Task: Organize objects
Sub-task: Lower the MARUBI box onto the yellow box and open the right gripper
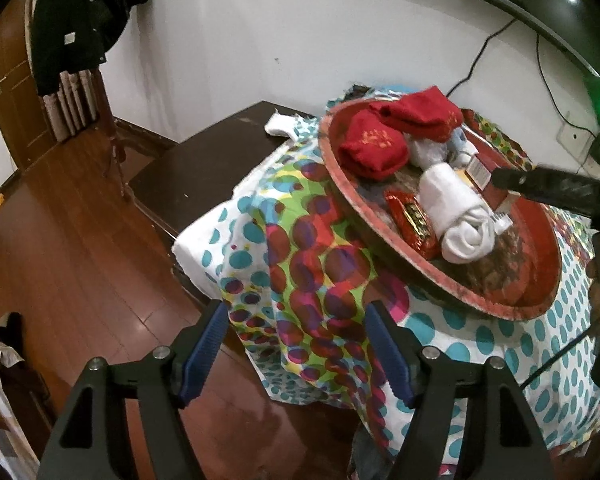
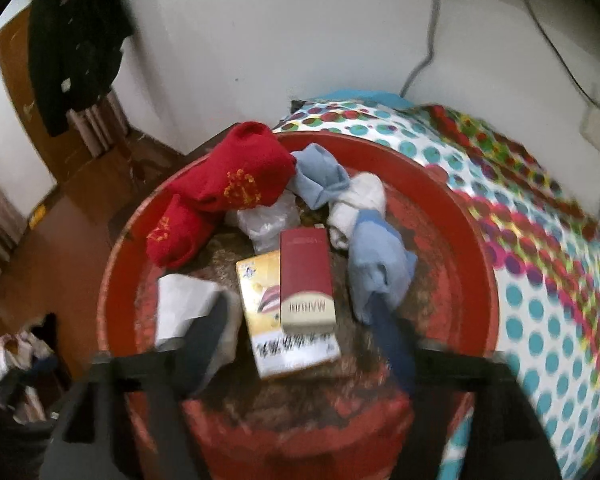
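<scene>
A round red tray [image 1: 416,274] sits on a dotted cloth. It holds two red socks [image 1: 370,148], a rolled white sock [image 1: 456,216], a red sweet wrapper [image 1: 414,220] and boxes. My left gripper [image 1: 296,336] hangs open off the tray's near-left edge, over the draped cloth, holding nothing. My right gripper [image 2: 300,332] stands open low over the tray [image 2: 444,216]. A dark red box [image 2: 306,276] leaning on a yellow box [image 2: 288,328] lies between its fingers, untouched. A light blue sock [image 2: 380,272] lies against the right finger, and the white sock [image 2: 180,304] lies beside the left one.
The dotted cloth [image 1: 300,240] hangs over the table's edge. A dark low cabinet [image 1: 204,160] stands to the left on a wooden floor [image 1: 60,260]. A dark coat [image 1: 80,20] hangs by the door. Cables [image 1: 476,60] and a socket run along the white wall.
</scene>
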